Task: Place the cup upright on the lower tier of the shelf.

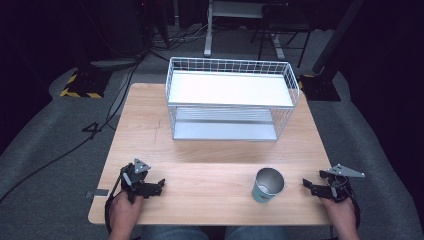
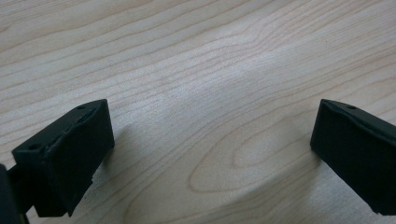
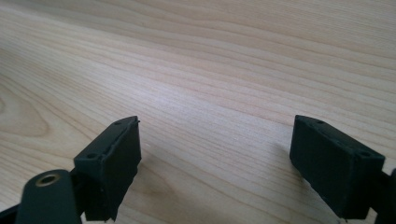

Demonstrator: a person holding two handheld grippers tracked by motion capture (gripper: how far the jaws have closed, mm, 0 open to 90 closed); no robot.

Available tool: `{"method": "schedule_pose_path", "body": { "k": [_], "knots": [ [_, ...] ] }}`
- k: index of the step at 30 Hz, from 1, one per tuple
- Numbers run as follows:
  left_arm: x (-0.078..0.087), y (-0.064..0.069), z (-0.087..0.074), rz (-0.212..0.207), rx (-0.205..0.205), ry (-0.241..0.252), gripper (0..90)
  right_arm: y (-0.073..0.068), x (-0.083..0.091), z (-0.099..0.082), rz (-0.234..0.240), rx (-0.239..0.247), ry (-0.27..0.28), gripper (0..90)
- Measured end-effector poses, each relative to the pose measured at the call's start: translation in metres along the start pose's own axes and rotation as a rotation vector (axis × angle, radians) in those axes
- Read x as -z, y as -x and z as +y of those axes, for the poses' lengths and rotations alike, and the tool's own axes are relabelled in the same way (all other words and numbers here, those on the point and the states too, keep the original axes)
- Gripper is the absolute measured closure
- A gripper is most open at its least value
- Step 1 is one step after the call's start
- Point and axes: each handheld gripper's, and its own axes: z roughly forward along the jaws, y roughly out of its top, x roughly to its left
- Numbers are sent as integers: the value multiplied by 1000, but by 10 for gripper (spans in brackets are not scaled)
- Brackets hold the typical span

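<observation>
A metal cup [image 1: 267, 184] with a teal wrap stands upright near the table's front edge, right of centre. My right gripper [image 1: 306, 185] rests on the table a short way to the right of the cup, jaws pointing toward it. In the right gripper view its jaws stand apart over bare wood, right gripper [image 3: 215, 144] open and empty. My left gripper [image 1: 161, 185] lies at the front left of the table, pointing right. Its jaws also stand wide over bare wood, left gripper [image 2: 212, 135] open with nothing between them.
A white wire two-shelf rack [image 1: 231, 100] stands at the back middle of the wooden table [image 1: 150, 130]. Cables [image 1: 90, 130] run across the grey floor at the left. Stands and table legs sit behind the table in the dark.
</observation>
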Motion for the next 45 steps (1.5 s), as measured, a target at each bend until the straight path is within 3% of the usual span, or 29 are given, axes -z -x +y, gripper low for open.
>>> {"method": "schedule_pose_path", "body": {
  "k": [9, 13, 15, 25, 45],
  "knots": [
    [0, 0, 0, 0, 0, -1, 1, -15, 16, 5, 36, 22, 43, 170],
    [0, -1, 1, -4, -3, -2, 1, -28, 26, 8, 74, 55, 61, 171],
    [-1, -1, 2, 1, -1, 0, 1, -37, 31, 9, 86, 97, 71, 171],
    [-2, -1, 2, 1, -2, 0, 1, -66, 44, 10, 142, 144, 94, 171],
    [-2, -1, 2, -1, 2, 0, 1, -123, 39, 9, 289, 174, 98, 156]
  ]
}}
